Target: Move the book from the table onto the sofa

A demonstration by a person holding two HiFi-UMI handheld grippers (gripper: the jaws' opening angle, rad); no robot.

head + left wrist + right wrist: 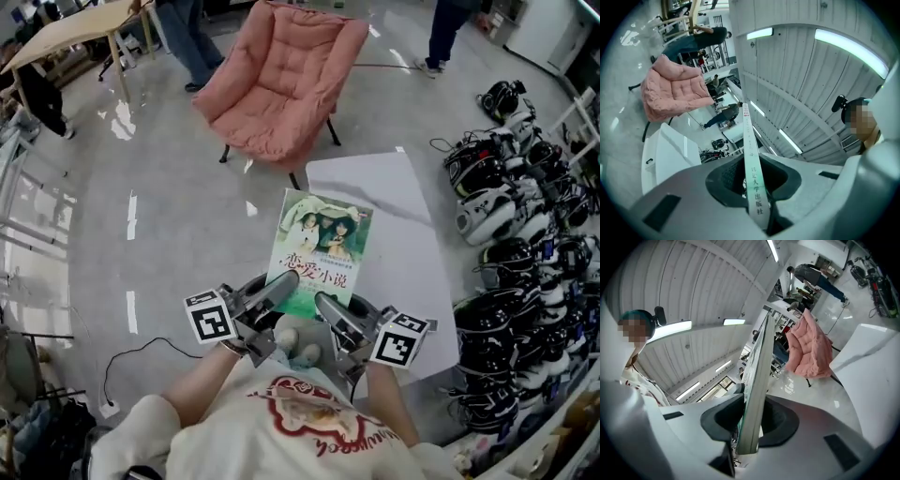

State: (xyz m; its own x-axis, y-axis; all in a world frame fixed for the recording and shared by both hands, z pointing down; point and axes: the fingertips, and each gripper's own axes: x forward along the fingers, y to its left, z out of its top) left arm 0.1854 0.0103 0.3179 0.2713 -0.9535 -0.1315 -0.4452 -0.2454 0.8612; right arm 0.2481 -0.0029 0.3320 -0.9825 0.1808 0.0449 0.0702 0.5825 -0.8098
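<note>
A thin green-covered book (321, 248) with two figures on its front is held up above the white table (380, 187), clear of the tabletop. My left gripper (284, 284) is shut on its near left edge; the white spine (752, 173) runs between the pads. My right gripper (325, 305) is shut on the near right edge, where the book's edge (757, 394) stands upright between the jaws. The pink padded sofa chair (281, 80) stands on the floor beyond the table; it also shows as the pink chair (672, 91) and the pink chair (811, 345).
Racks of black and white headsets (511, 244) line the right side. A wooden table (70, 33) stands far left, with people's legs (192, 42) near the chair. A black cable (131, 361) lies on the grey floor at my left.
</note>
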